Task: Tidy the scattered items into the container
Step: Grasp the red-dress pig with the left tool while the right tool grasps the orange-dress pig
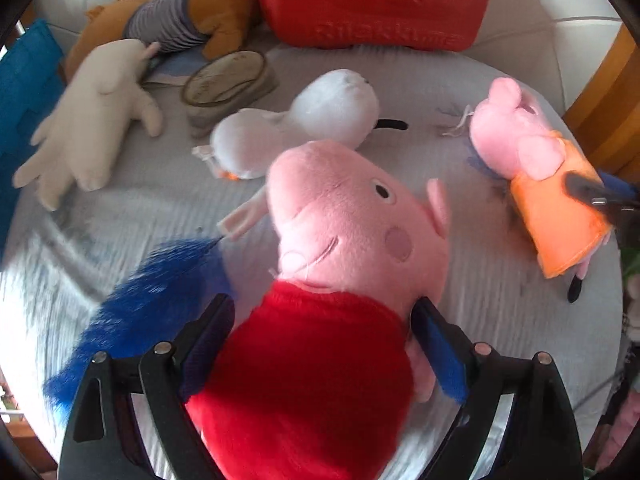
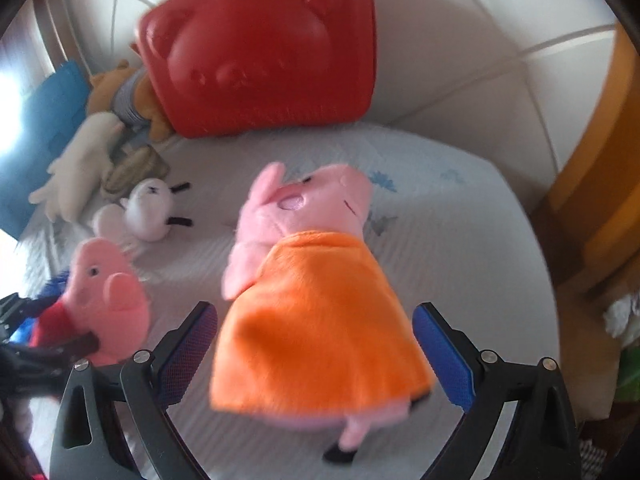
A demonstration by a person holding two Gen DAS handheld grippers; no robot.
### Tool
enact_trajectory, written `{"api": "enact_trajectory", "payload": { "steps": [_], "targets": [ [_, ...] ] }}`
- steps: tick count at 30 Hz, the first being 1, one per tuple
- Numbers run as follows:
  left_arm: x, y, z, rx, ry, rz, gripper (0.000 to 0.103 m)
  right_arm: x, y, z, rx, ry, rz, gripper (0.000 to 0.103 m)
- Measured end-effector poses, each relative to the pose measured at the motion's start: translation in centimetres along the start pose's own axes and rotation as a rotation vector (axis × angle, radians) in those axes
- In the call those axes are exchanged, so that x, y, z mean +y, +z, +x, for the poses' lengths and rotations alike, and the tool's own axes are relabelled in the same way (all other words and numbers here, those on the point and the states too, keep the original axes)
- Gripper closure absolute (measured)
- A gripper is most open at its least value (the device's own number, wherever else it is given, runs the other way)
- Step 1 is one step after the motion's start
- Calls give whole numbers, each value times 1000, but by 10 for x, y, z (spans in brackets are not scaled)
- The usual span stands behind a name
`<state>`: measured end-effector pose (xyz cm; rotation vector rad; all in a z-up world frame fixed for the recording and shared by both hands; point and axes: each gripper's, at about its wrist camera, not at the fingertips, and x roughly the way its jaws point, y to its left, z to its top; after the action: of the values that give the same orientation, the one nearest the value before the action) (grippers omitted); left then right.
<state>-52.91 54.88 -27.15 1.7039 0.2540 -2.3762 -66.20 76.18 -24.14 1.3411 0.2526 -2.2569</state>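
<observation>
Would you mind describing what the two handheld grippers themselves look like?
Both the left gripper and the right gripper have black angular linkage frames with round silver pivot pins. Each finger carries a flat blue, mesh-textured pad. No cables, sleeves or markings are visible.

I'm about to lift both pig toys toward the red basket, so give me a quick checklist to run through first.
1. Left gripper jaws press both sides of the red-dress pig plush: ok.
2. Right gripper shut on the orange-dress pig plush: not ok, there are gaps on both sides.
3. Red basket in view behind the toys: ok.
4. Basket opening free: cannot tell, only its side shows.
5. White plush lies between red-dress pig and basket; lift over it: ok.
</observation>
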Motion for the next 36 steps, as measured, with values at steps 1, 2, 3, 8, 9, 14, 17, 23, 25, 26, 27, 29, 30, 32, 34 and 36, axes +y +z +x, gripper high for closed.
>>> {"api": "enact_trajectory", "payload": {
  "steps": [1,2,3,8,9,14,17,23,25,26,27,29,30,32,34,36],
  "targets": [
    [0,1,4,9,-20,-4,11,0,0,10,19,-7,-8,3],
    [0,1,7,13,-35,-10,11,0,0,19,32,-18,-12,1],
    [0,0,10,14,-48,-14,13,-1,-2,26,47,-14,-7,1],
    [-10,-9,1,-8,-54,6,31,-4,-18,26,78,26,14,10],
    [-12,-12,-2,-10,-48,12,34,-5,-23,20,83,27,22,11],
    [-9,-33,-17,14,-40,-2,37,-10,-67,-13,152,24,57,12],
    [-6,-54,-27,41,-46,1,38,-9,-99,-35,196,44,85,12],
    [-1,-101,-51,81,-62,7,39,8,-157,-73,264,77,119,12],
    [2,-116,-54,93,-59,12,39,15,-174,-83,281,86,127,12],
    [3,-123,-55,99,-54,14,39,18,-183,-88,289,91,130,12],
    [4,-130,-55,104,-50,12,39,20,-189,-90,294,90,136,12],
    [5,-140,-54,103,-47,3,39,21,-199,-93,297,84,148,11],
    [6,-143,-54,92,-47,-3,38,21,-202,-94,293,79,154,10],
    [7,-145,-55,78,-46,-10,38,19,-203,-95,284,66,160,6],
    [8,-147,-54,73,-42,-10,33,21,-204,-95,273,47,149,4],
    [5,-149,-52,74,-30,6,28,25,-203,-97,256,24,131,1]
  ]
}}
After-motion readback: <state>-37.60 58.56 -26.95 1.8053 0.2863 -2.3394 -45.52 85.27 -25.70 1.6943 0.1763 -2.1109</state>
